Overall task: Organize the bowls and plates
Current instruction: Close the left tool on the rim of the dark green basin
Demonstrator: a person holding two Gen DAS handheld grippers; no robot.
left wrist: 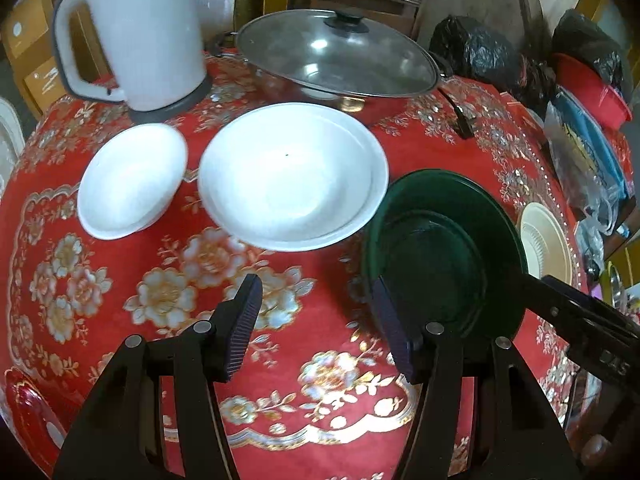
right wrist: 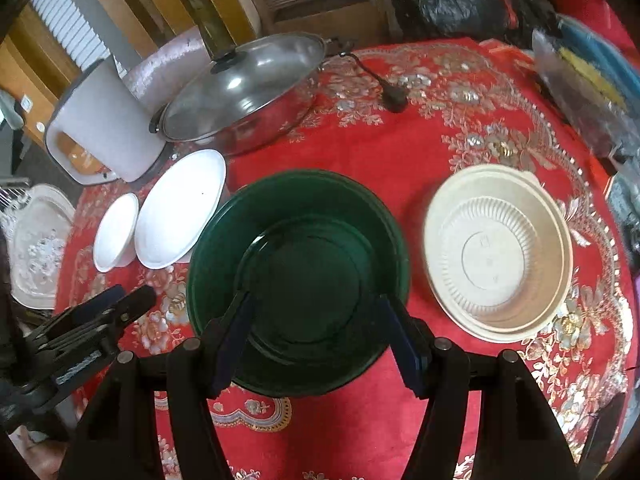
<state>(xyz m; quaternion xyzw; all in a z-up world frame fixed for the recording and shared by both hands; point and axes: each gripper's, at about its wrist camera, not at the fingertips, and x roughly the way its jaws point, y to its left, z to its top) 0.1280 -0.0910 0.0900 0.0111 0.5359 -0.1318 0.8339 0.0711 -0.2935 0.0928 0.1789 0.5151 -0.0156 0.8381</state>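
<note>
A red, gold-flowered cloth covers the round desk (right wrist: 400, 160). Glossy dark-green round plate (right wrist: 298, 280) lies mid-desk, beside smooth white ceramic plate (left wrist: 292, 176). Both hand-held grippers, left (left wrist: 316, 328) and right (right wrist: 316, 340), hover spread, empty.

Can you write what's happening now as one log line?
left gripper: open, empty | right gripper: open, over dark green glass plate | large white ceramic plate: untouched

Bare cloth lies open along the near bench (right wrist: 400, 420) edge. Kettle (left wrist: 148, 36) and lidded pan (left wrist: 336, 56) block the far side; bags (left wrist: 476, 50) crowd the right rim.
</note>
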